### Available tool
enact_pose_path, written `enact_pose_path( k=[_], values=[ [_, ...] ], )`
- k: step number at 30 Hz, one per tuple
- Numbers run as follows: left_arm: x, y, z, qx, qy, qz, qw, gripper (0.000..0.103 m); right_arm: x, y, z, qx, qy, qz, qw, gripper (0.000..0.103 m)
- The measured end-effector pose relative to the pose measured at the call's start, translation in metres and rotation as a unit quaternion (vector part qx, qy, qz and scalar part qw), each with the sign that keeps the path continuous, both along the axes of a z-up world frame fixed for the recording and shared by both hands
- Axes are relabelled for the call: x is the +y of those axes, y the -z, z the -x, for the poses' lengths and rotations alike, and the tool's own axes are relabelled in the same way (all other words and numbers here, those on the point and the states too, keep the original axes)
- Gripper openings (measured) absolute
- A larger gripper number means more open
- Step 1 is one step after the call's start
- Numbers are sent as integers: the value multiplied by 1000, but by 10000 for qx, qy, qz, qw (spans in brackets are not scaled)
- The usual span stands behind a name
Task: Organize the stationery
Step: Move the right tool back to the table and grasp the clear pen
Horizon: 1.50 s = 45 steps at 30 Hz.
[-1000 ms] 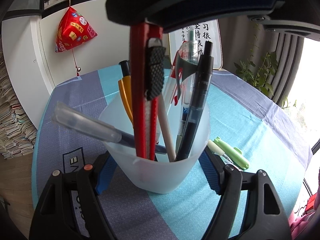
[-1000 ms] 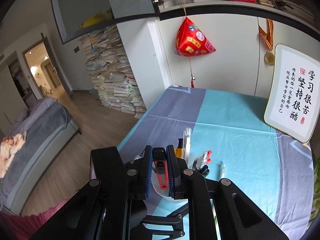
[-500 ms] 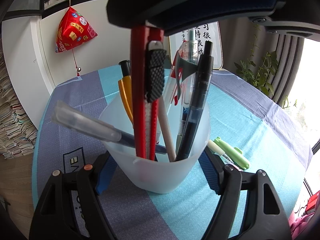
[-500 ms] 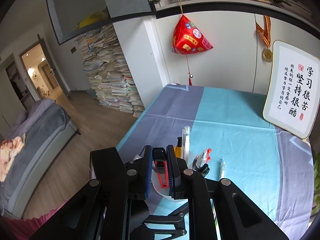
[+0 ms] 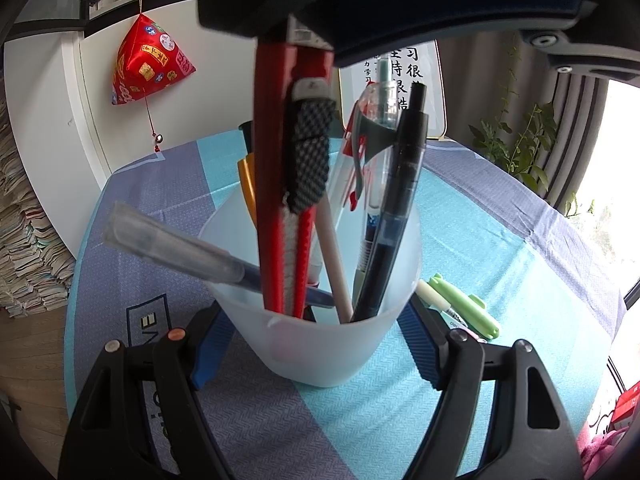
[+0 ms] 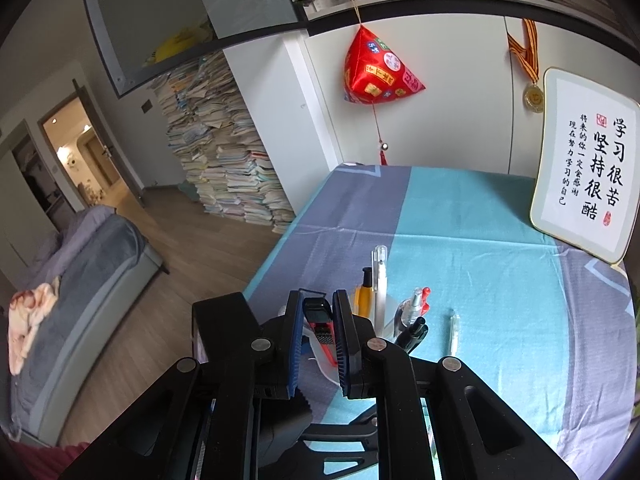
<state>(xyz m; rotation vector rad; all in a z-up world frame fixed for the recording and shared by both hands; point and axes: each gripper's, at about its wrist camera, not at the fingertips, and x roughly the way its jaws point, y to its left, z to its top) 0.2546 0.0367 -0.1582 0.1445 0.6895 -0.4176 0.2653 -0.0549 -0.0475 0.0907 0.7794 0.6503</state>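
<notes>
left gripper (image 5: 316,348): pitched down toward table, blue ribbed pads pressed on both flanks of the cup, clamped on it.
right gripper (image 6: 316,334): pitched down from above the cup, blue pads nearly together, clamped on the top end of the utility knife.
cup (image 5: 320,352): frosted translucent plastic, round, tapered, upright on the tablecloth, dead centre between left pads.
utility knife (image 5: 288,184): red plastic body, black cross-hatched slider, near vertical; lower end inside cup at 9 o'clock side, upper end in right gripper.
capped pen (image 5: 176,248): clear grey cap, blue barrel, leaning out over rim toward 9 o'clock.
orange pen (image 5: 247,184): glossy orange barrel, black tip, behind knife at 11 o'clock of the cup.
white stick (image 5: 334,256): matte, slim, cylindrical, leaning toward 12 o'clock.
black pen (image 5: 400,208): dark translucent barrel, upright, 3 o'clock side of cup.
clear pen (image 5: 378,152): transparent barrel, grey clip, red detail beside it, just left of black pen.
green marker (image 5: 464,306): pale green, rounded, flat on the cloth at 3 o'clock of the cup, close behind the left gripper's right finger.
loose clear pen (image 6: 453,330): lying on cloth, 3 o'clock of cup in right wrist view.
tablecloth (image 5: 480,216): woven fabric, teal and grey-purple blocks.
calligraphy board (image 6: 588,164): white, rounded corners, propped at 1 o'clock.
red pouch (image 6: 378,68): satin, pyramid shape, hanging on a cord at 12 o'clock.
</notes>
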Motion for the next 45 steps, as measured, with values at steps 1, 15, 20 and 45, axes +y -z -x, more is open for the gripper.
enact_pose_path(
  k=[1, 15, 20, 45],
  values=[
    [0, 0, 0, -3, 4, -1, 10000, 76, 0, 0, 0, 2, -3, 7, 10000, 15],
    [1, 0, 0, 14, -6, 10, 10000, 76, -22, -15, 9, -70, 308, -274, 9991, 15],
    [1, 0, 1, 7, -9, 8, 10000, 76, -43, -15, 13, -157, 644, -169, 9977, 15],
    [2, 0, 0, 20, 2, -4, 10000, 76, -49, 111, -44, 1233, 910, 1047, 9826, 15]
  ],
)
